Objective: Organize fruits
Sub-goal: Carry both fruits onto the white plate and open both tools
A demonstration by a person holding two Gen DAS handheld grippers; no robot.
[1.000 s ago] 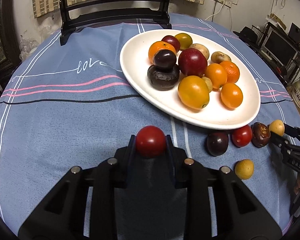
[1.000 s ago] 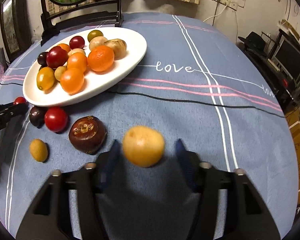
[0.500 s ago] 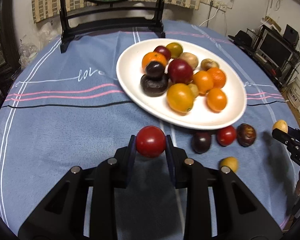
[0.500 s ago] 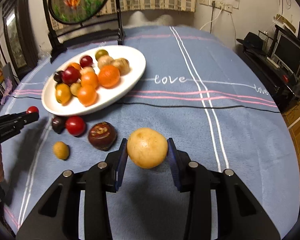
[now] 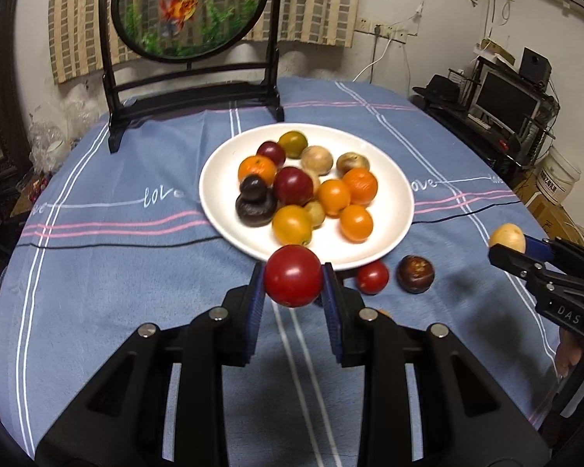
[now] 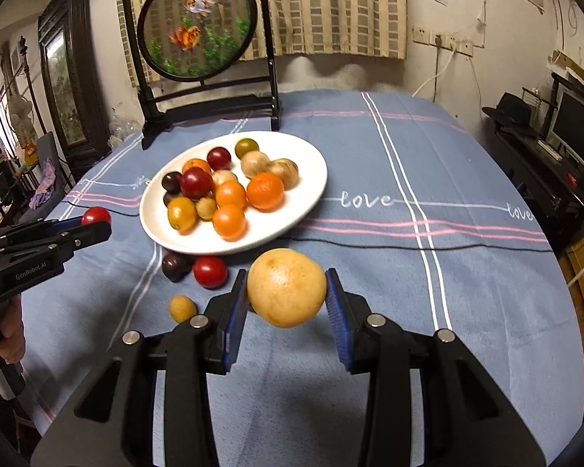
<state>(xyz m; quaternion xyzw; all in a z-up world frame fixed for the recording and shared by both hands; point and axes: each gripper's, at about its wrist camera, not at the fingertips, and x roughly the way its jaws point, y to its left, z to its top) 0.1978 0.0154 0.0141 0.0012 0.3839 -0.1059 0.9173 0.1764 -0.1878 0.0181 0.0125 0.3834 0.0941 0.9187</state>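
Left gripper (image 5: pixel 293 277) grips a red tomato (image 5: pixel 293 275), right gripper (image 6: pixel 287 288) a yellow fruit (image 6: pixel 286 287); full plate (image 5: pixel 393 225) at twelve o'clock on the blue table (image 5: pixel 116 272).

"love" on tablecloth (image 6: pixel 366 199), "GenRobot.AI" on left claw (image 6: pixel 91 222), "DAS" on right claw (image 5: pixel 507 242)

A glossy white plate (image 5: pixel 401 194) is seen beyond the matt black plastic left claw (image 5: pixel 293 284); the desk is covered by matt blue cloth (image 5: pixel 116 272); a smooth, shiny red fruit (image 5: pixel 293 275) is clamped.
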